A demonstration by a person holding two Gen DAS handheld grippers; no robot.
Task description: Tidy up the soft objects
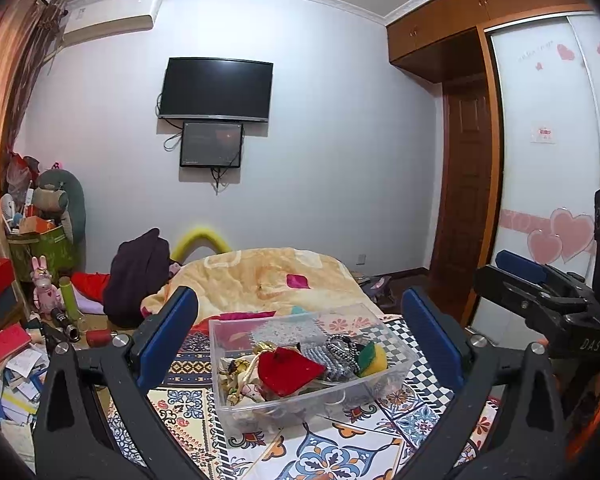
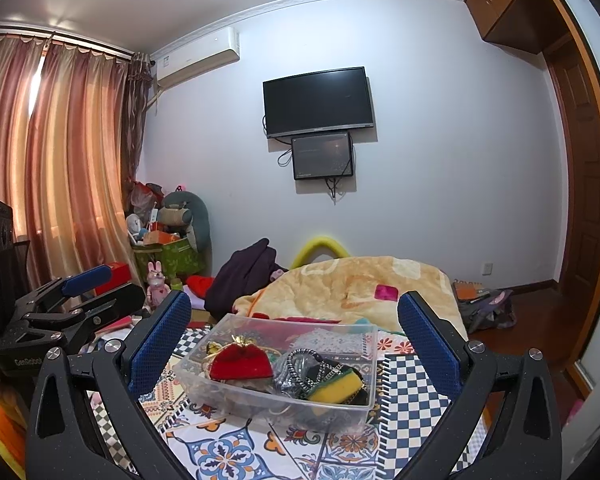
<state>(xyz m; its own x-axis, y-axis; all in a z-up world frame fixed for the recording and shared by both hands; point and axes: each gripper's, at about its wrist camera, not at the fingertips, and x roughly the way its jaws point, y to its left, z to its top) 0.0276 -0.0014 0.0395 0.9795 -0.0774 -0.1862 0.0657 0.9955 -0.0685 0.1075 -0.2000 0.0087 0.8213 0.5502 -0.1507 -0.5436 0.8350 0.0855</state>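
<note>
One clear plastic bin (image 1: 312, 360) sits on one patterned bedspread (image 1: 332, 452). Inside the bin: one red drawstring pouch (image 1: 288, 370), one yellow and green sponge (image 1: 374, 360), one grey braided cord bundle (image 1: 342, 354), and one gold-patterned cloth (image 1: 238, 368); anything beneath these cannot be counted. Behind the bin lies one peach quilt (image 1: 260, 280). Beyond the bin, on the wall, hang two dark screens, one large television (image 1: 216, 89) and one smaller monitor (image 1: 212, 144) under it. Left of the bin stand one pink rabbit toy (image 1: 43, 284) and one grey plush (image 1: 58, 200). Two grippers are in view, the left gripper (image 1: 300, 336) and the right gripper (image 2: 294, 332), each with two blue-padded fingers set wide apart.
</note>
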